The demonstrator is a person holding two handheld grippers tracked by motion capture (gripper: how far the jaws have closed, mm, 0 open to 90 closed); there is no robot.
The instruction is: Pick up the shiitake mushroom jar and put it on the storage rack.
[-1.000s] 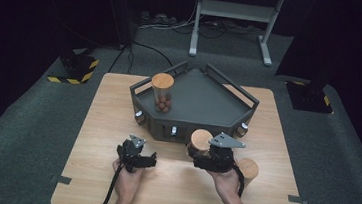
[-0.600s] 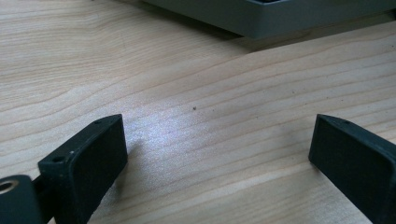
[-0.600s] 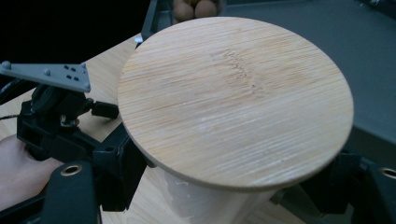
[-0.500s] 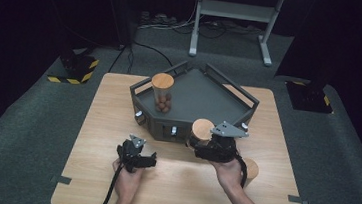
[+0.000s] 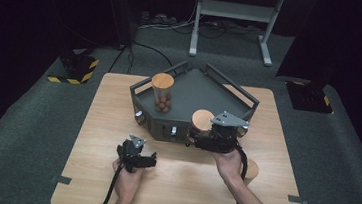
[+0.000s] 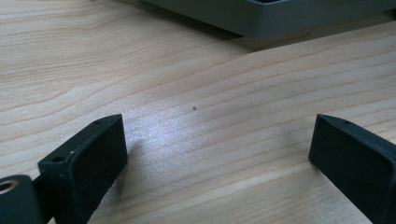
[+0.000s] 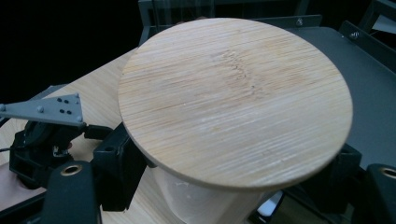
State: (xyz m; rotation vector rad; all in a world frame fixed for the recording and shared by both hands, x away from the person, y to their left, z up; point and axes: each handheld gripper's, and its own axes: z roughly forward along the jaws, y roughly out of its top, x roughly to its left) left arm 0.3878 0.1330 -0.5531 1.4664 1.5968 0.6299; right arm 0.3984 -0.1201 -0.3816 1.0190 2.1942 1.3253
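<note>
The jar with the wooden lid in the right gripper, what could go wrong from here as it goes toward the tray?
1. The right gripper clamps the jar just under its wide wooden lid; if the hold is loose, the jar might slide down.
2. The jar hangs at the tray front edge, so its base could catch on the rail.
3. Another jar stands in the tray and could be bumped.

Both tongs are black, blocky tools. The left tongs [image 5: 136,154] and right tongs [image 5: 214,138] each carry a grey three-cornered plate with small screws on top and trail a black cable. Forearms are bare, no sleeves.
</note>
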